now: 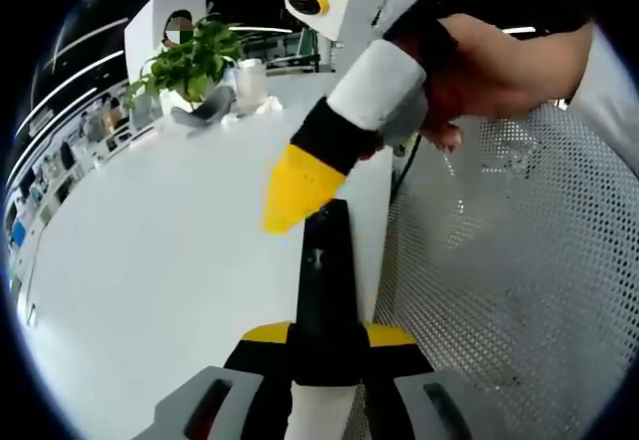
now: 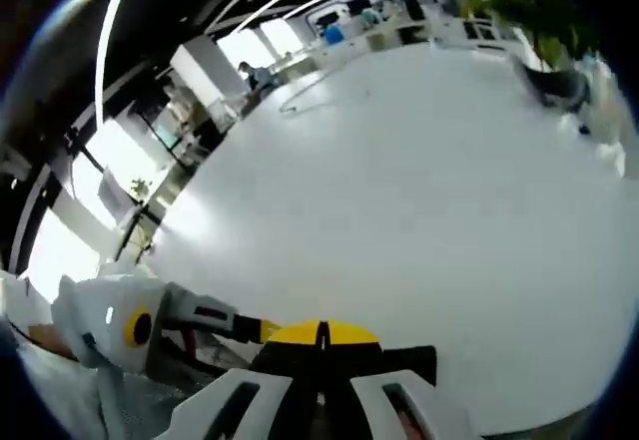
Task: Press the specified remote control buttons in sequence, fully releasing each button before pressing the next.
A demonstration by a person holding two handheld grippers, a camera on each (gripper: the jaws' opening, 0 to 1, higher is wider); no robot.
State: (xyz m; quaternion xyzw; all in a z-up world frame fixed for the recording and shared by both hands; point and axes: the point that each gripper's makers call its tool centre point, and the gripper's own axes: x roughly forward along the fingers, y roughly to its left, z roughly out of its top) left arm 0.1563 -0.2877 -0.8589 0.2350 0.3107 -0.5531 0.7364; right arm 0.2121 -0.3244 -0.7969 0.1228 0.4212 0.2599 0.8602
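Note:
A slim black remote control (image 1: 324, 270) stands up between the yellow-tipped jaws of my left gripper (image 1: 326, 335), which is shut on its lower part. In the left gripper view my right gripper (image 1: 297, 193) comes down from the upper right, held by a hand. Its two yellow tips are shut into one wedge that rests at the remote's top end; the buttons are too dark to make out. In the right gripper view my right gripper (image 2: 321, 335) shows its shut yellow tips over the dark remote (image 2: 411, 360), and the left gripper (image 2: 255, 329) reaches in from the left.
A wide white table (image 1: 170, 230) spreads to the left, with a potted plant (image 1: 190, 61), a grey object and a pale cup (image 1: 250, 83) at its far end. A white perforated mesh surface (image 1: 499, 290) lies right of the table edge. Office shelves line the background.

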